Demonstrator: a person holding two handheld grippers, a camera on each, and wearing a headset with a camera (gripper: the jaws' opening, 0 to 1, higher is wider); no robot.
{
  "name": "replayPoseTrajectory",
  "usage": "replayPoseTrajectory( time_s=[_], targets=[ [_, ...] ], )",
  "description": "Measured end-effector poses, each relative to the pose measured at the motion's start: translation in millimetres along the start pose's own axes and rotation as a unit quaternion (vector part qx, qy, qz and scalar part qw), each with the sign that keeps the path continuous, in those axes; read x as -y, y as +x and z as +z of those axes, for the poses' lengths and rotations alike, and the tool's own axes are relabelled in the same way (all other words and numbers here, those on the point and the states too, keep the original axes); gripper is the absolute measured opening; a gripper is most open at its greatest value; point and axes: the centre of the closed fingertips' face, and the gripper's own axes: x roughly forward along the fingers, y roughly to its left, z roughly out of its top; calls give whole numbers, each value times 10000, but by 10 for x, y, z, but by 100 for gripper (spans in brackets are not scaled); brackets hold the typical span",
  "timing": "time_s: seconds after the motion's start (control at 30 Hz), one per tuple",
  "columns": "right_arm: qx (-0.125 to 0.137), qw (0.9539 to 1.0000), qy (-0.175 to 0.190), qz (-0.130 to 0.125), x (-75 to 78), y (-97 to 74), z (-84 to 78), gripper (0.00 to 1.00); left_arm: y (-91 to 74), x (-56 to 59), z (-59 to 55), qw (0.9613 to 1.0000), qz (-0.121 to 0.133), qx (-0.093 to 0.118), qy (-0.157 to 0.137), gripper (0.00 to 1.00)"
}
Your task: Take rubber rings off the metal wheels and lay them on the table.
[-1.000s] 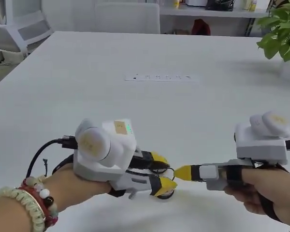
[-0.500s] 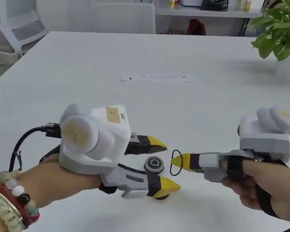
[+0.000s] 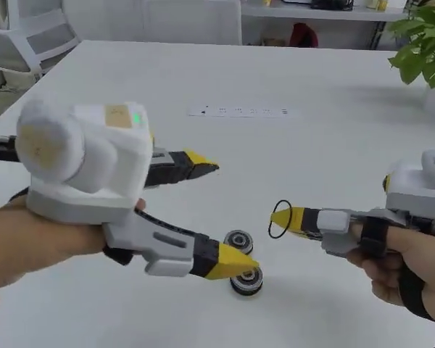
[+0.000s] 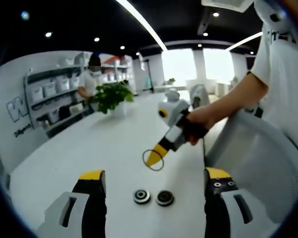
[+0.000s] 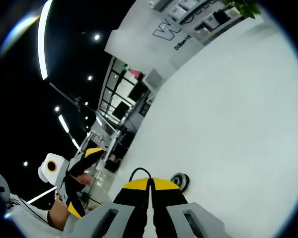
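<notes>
A thin black rubber ring (image 3: 270, 227) is pinched in the closed fingers of the right gripper (image 3: 284, 217), held clear above the surface (image 3: 203, 72) near its front edge and not yet laid down, while the fingers of the left gripper (image 3: 233, 215) are spread wide, empty, over two dark-rimmed metal wheels (image 3: 238, 240), likely left to be stripped.

The setting was an open-plan office or showroom: a long white table (image 3: 312, 167) with a flush white socket strip (image 3: 243, 112), a white swivel chair (image 3: 32, 36), a leafy green potted plant (image 3: 424, 43), white wall shelves (image 4: 44, 91) and ceiling light strips (image 4: 141, 24).
</notes>
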Motion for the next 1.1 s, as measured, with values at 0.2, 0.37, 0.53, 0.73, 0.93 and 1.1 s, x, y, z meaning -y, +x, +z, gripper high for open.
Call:
replayPoseTrajectory(
  time_s=[0.2, 0.37, 0.53, 0.73, 0.93, 1.1],
  targets=[
    [249, 9997, -52, 33, -49, -55, 119, 0, -348, -107, -112, 9991, 402, -112, -61, 85],
    [441, 9988, -109, 155, -123, -89, 219, 0, -630, -162, -268, 9966, 748, -214, -284, 90],
    [602, 9978, -130, 224, -184, -119, 296, 0, -879, -197, -415, 9919, 1111, -206, -581, 95],
    [627, 9967, -434, 274, -280, -106, 323, 0, -996, -184, -611, 9854, 1413, -125, -941, 97],
    [494, 9937, -937, 377, -450, -49, 302, 0, -990, -69, -780, 9828, 1408, -203, -1181, 97],
    [217, 9836, -1711, 524, -640, 31, 226, 0, -950, 46, -890, 9833, 1298, -362, -1224, 96]
  ],
)
